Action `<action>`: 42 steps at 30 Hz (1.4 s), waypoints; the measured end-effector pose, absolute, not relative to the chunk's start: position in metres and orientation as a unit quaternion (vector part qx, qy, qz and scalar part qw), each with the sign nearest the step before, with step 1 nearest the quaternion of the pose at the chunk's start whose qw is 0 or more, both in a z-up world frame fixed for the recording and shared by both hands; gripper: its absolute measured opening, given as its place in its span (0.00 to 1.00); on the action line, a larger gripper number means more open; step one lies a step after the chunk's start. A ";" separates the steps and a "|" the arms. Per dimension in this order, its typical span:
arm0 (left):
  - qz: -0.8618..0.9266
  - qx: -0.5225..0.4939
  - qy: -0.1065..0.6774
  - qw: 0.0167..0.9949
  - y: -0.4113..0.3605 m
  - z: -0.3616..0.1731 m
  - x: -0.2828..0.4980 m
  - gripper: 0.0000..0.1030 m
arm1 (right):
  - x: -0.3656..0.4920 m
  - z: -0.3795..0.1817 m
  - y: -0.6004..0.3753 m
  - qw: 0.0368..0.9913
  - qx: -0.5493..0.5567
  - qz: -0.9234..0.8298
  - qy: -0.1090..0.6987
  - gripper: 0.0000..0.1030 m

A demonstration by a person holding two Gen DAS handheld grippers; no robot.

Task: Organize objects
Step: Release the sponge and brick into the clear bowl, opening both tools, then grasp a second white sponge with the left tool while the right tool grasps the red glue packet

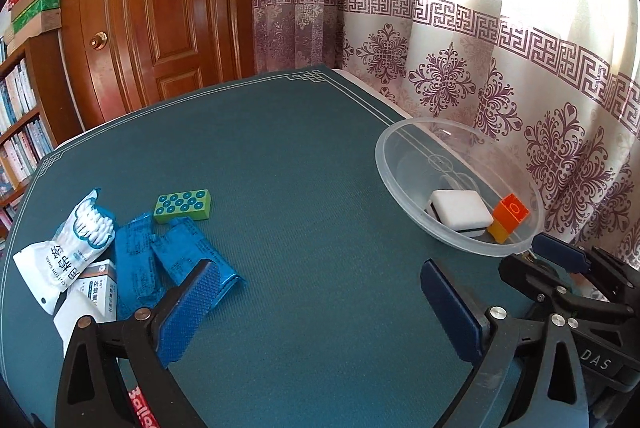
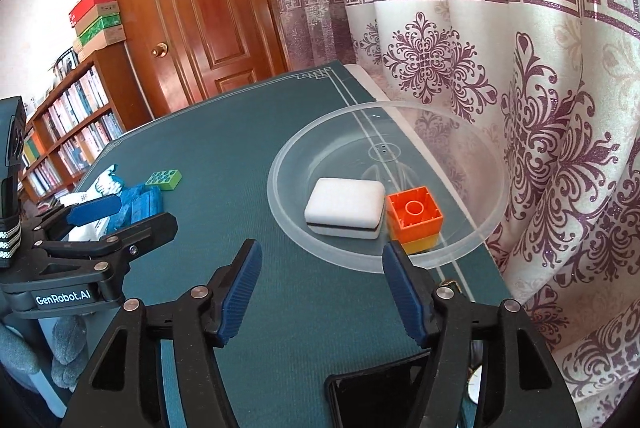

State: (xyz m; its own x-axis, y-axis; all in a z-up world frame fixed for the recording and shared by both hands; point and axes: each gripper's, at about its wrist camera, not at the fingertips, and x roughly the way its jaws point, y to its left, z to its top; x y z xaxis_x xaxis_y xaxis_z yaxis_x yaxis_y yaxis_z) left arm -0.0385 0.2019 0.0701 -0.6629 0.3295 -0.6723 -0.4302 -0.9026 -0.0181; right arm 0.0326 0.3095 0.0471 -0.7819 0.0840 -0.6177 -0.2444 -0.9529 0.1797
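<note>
Teal table mat [image 1: 304, 155], clear bowl [image 2: 280, 203] holding orange block [image 2: 414, 214], both grippers' fingers apart, empty

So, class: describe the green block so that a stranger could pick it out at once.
Start at the teal table mat, then find the heap of packets at its left side. The green block lies flat just beyond the blue sachets, the only hard brick there, its top dotted with blue circles.

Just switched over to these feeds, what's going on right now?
A person is sorting small items on the green table mat with two handheld grippers. The clear plastic bowl already holds a white eraser and an orange building block. The right gripper sits open and empty just short of the bowl. The left gripper is wide open, empty, near the cotton swab pack, blue packets and green block.
</note>
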 end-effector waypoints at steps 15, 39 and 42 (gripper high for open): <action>0.921 -0.365 0.017 0.133 0.101 0.061 -0.041 0.99 | 0.018 0.034 0.242 0.025 -0.346 0.930 0.119 0.68; 0.913 -0.398 0.000 0.090 0.026 0.030 -0.070 0.99 | -0.002 0.017 0.173 -0.058 -0.383 0.916 0.106 0.69; 0.914 -0.394 0.002 0.095 0.027 0.029 -0.072 0.99 | -0.002 0.015 0.164 -0.076 -0.386 0.914 0.102 0.70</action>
State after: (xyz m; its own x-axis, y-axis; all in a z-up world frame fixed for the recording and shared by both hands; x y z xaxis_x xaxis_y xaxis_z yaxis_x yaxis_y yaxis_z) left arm -0.0718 0.0266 0.0295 -0.6709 0.1718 -0.7214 -0.1749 -0.9820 -0.0711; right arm -0.0021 0.1643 0.0154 -0.6912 -0.2167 -0.6894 0.0600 -0.9679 0.2440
